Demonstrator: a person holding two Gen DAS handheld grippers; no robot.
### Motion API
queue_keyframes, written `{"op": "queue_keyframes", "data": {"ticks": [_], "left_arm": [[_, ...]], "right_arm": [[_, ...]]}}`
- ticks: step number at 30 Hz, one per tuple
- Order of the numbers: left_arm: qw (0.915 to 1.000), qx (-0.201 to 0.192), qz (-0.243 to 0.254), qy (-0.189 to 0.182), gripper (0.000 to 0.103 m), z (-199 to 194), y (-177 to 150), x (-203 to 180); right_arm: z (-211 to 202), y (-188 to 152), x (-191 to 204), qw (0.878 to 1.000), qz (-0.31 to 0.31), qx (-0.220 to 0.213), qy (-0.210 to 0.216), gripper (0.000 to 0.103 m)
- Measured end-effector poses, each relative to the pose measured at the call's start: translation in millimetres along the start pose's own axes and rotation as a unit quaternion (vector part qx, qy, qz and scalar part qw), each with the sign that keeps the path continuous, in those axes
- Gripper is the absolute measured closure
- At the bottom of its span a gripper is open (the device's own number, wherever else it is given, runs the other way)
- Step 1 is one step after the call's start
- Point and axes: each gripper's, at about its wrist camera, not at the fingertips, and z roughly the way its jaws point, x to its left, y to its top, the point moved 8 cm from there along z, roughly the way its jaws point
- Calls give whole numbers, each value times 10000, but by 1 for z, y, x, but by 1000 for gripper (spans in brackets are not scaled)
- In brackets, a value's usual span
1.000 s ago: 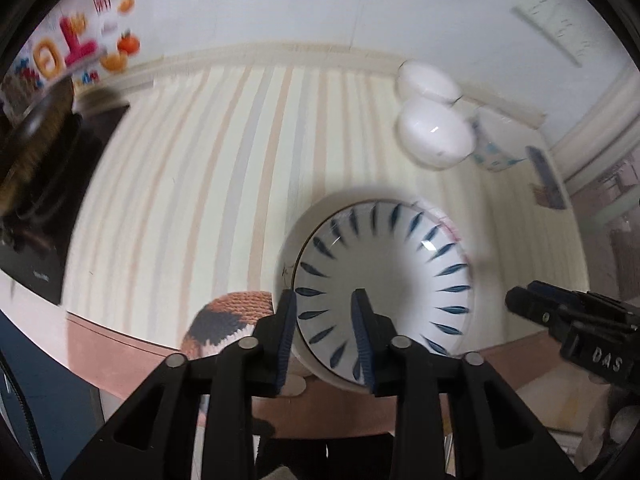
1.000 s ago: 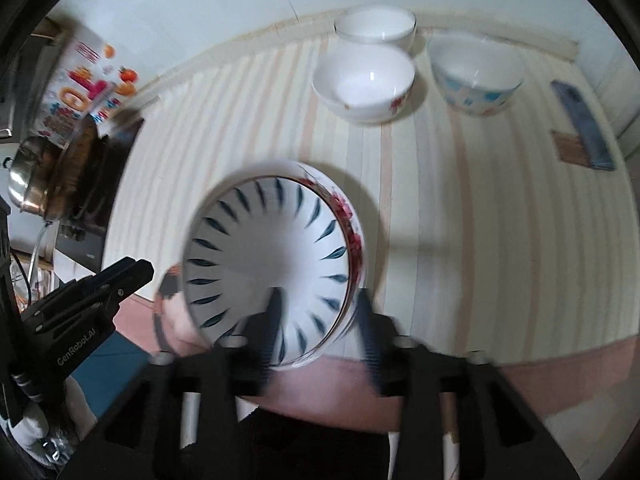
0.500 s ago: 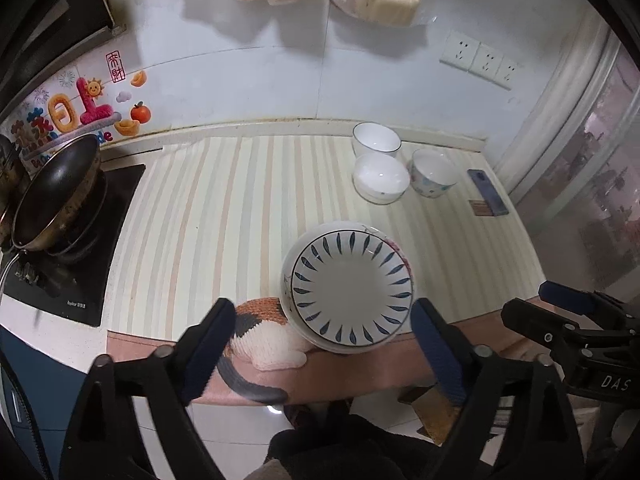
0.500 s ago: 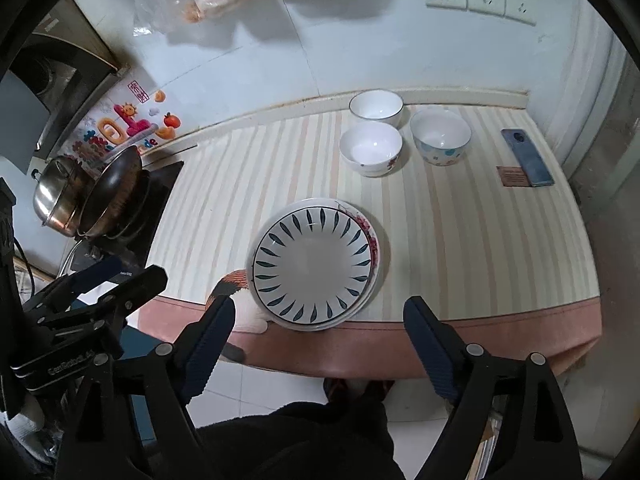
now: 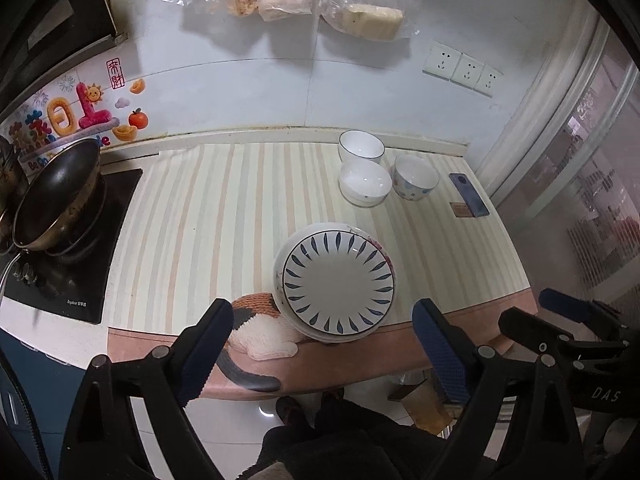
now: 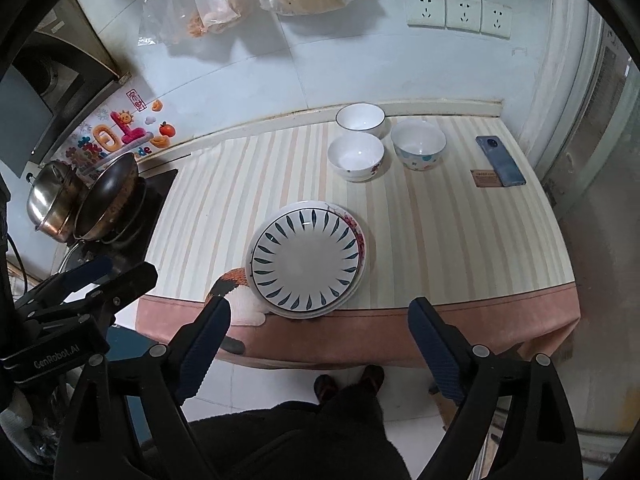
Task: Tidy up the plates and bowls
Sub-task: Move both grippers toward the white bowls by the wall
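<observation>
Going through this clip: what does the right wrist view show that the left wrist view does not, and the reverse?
Only the right wrist view shows the steel lidded pot whole, beside the dark wok, and the open left gripper at its left edge.

Only the left wrist view shows the open right gripper at its right edge; there the pot is cut off.

Both show the blue-leaf patterned plate stacked on a red-flowered plate on the striped counter, three white bowls apart at the back, a dark phone, and the cat-shaped knitted mat.
</observation>
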Motion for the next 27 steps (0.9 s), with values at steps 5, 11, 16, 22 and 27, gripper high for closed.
{"op": "queue_keyframes", "data": {"ticks": [5,11,16,22,27], "left_arm": [[9997,-170,-57,141,11,13,19,1],[9984,-297,-171,457,11,66,68,5],[9978,-169,-361,528,11,134,107,5],[9966,475,-512,434,12,231,134,-1],[9935,869,-687,262,22,299,146,-7]], "right_arm": [[15,17,-13,9995,100,33,301,10],[62,71,-43,9971,299,83,701,10],[121,128,-77,9939,498,218,957,10],[215,187,-120,9907,576,631,1055,10],[289,204,-143,9837,774,1087,1208,15]]}}
